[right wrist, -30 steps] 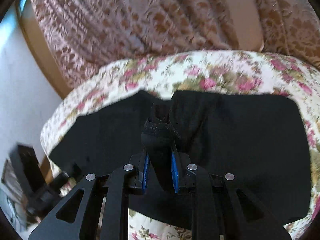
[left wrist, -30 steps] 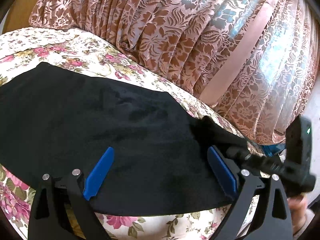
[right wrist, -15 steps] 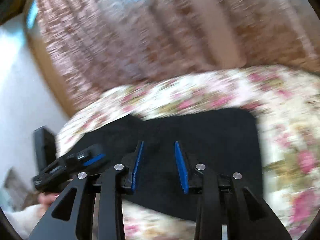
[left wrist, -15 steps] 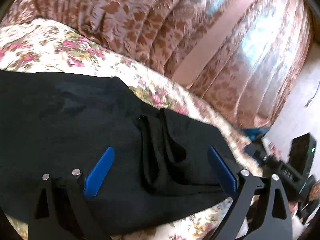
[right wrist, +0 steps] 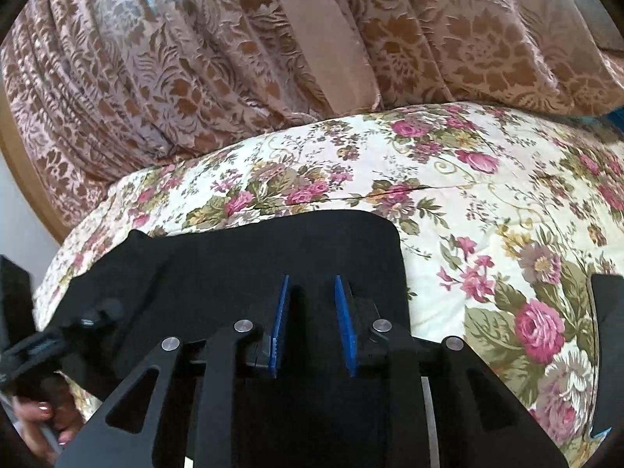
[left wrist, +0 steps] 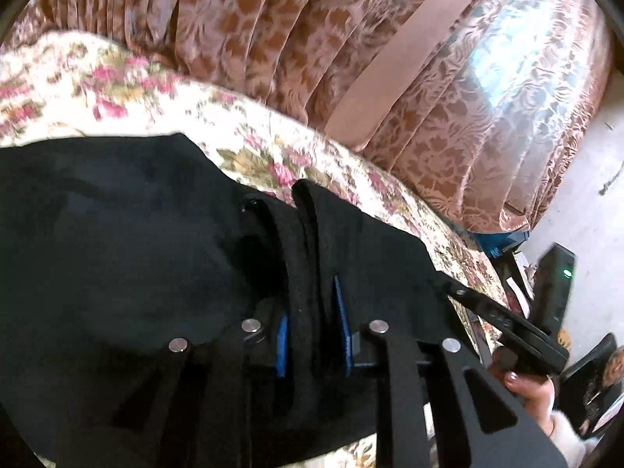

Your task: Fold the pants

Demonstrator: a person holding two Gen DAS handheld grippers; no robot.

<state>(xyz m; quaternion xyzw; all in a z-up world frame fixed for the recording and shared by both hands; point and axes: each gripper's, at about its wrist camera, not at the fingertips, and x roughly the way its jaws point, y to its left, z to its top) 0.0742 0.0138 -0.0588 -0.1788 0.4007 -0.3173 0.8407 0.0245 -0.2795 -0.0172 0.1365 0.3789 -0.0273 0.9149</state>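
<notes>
Black pants (left wrist: 117, 234) lie spread on a floral bed cover (left wrist: 273, 156). A raised fold of the cloth (left wrist: 308, 234) runs between the blue pads of my left gripper (left wrist: 310, 304), whose jaws are closing and pinch that fold. In the right wrist view the pants (right wrist: 234, 265) end in a rounded corner at the right. My right gripper (right wrist: 312, 280) hovers low over them near that edge, its jaws closing to a narrow gap. I see only flat black cloth behind the gap, no fold in it.
Heavy patterned curtains (left wrist: 273, 39) hang behind the bed. A hand (left wrist: 526, 390) holds the other gripper at the right of the left wrist view. Bare floral cover (right wrist: 487, 214) stretches right of the pants. A black piece (right wrist: 608, 312) shows at the far right edge.
My left gripper shifted right along the pants and went from wide open to closed on a raised fold. My right gripper let go of its bunch of cloth and slid right to the pants' edge.
</notes>
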